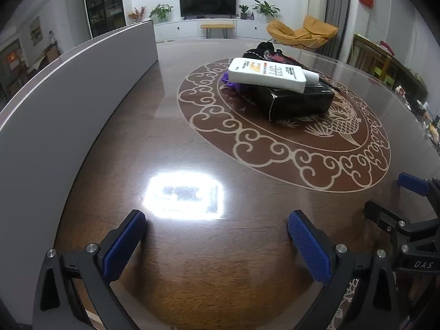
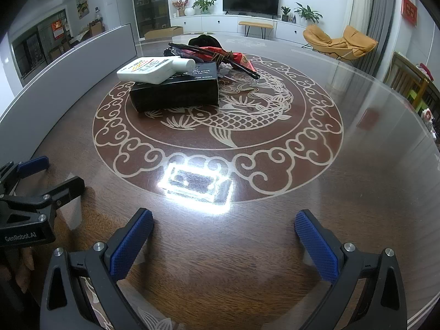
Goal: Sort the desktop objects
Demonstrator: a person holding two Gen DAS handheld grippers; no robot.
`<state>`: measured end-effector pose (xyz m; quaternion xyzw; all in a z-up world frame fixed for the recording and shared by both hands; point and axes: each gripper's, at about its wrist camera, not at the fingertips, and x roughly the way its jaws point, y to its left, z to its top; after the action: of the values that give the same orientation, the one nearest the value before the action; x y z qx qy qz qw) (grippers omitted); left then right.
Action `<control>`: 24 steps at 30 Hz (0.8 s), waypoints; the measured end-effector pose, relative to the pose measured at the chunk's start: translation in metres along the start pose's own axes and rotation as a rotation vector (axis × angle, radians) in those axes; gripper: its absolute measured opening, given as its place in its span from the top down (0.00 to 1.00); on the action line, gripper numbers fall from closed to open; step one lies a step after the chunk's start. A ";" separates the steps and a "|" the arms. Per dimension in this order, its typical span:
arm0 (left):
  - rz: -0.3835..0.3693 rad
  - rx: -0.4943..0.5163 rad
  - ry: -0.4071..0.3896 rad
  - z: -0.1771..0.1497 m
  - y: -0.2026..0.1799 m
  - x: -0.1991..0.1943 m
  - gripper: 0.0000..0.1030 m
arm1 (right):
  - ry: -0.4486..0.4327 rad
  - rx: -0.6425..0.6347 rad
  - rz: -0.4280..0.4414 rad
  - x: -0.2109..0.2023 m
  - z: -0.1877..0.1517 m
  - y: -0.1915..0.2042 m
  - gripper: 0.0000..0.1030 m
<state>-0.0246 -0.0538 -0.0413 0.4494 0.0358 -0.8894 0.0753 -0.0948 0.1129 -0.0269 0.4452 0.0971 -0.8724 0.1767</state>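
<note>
A pile of objects sits at the middle of the round brown table (image 1: 192, 247) (image 2: 357, 192). A white bottle (image 1: 268, 74) (image 2: 154, 68) lies on a black box (image 1: 299, 100) (image 2: 176, 90). A purple item (image 1: 233, 82) pokes out beside the box. Glasses (image 2: 220, 60), a red packet (image 2: 242, 59) and a black item (image 2: 206, 40) lie behind. My left gripper (image 1: 217, 244) is open and empty, well short of the pile. My right gripper (image 2: 224, 243) is open and empty, also short of it.
A long grey panel (image 1: 68, 104) (image 2: 55, 77) stands along the table's left side. A bright lamp reflection (image 1: 184, 195) (image 2: 198, 184) glares on the glossy top. Each gripper shows at the edge of the other's view: the right gripper (image 1: 412, 206), the left gripper (image 2: 35, 192).
</note>
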 end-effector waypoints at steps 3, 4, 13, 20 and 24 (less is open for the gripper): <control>-0.014 0.017 0.010 0.004 0.001 0.003 0.00 | 0.000 0.000 0.000 0.000 0.000 0.000 0.00; -0.026 0.032 0.020 0.007 0.001 0.005 0.00 | 0.000 0.000 0.000 0.000 0.000 0.000 0.00; -0.042 0.058 0.068 0.016 0.002 0.011 0.00 | 0.000 0.000 -0.001 0.000 0.000 0.000 0.00; -0.048 0.069 0.071 0.015 0.002 0.009 0.00 | 0.000 0.000 -0.001 0.000 0.000 0.000 0.00; -0.064 0.084 0.036 0.017 0.004 0.012 0.00 | 0.000 0.000 -0.001 0.000 0.000 0.000 0.00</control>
<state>-0.0442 -0.0614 -0.0406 0.4665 0.0141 -0.8840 0.0270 -0.0947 0.1130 -0.0266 0.4452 0.0971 -0.8725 0.1764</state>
